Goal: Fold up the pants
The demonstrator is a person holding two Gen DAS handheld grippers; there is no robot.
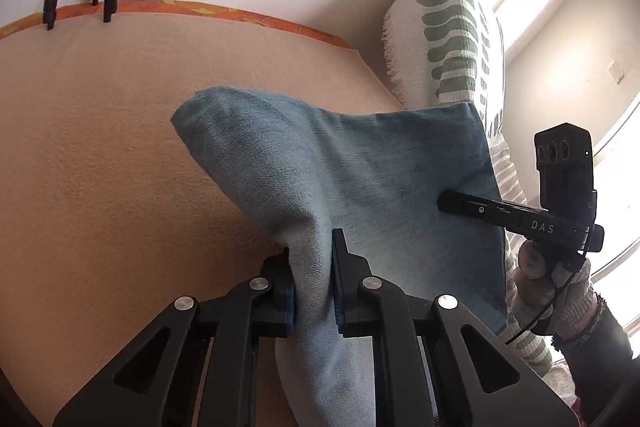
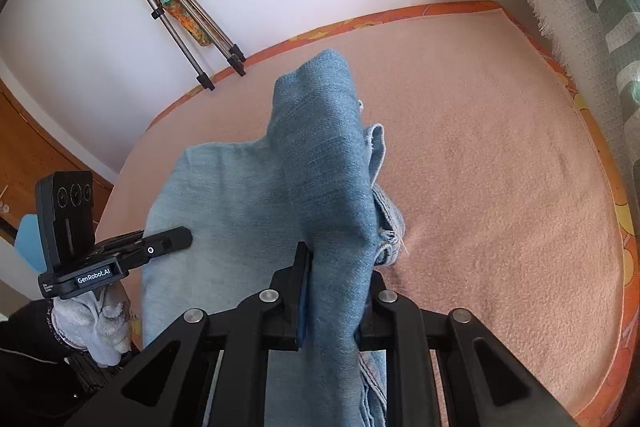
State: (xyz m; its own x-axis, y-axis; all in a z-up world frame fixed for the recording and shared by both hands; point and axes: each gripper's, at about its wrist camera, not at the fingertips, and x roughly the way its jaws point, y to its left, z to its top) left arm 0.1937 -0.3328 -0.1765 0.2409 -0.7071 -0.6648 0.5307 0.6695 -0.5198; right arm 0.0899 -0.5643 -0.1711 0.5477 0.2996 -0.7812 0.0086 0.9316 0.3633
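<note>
Blue denim pants lie bunched on a pink blanket. In the left wrist view my left gripper is shut on a raised fold of the denim, which stands up between its pads. My right gripper reaches in from the right, held by a gloved hand, with its tip against the cloth. In the right wrist view my right gripper is shut on a thick fold of the pants that rises away from it. My left gripper comes in from the left onto the paler denim.
The pink blanket covers a bed with an orange patterned border. A white cushion with green leaf print leans at the right. Tripod legs stand against the white wall. Wooden furniture is at the left.
</note>
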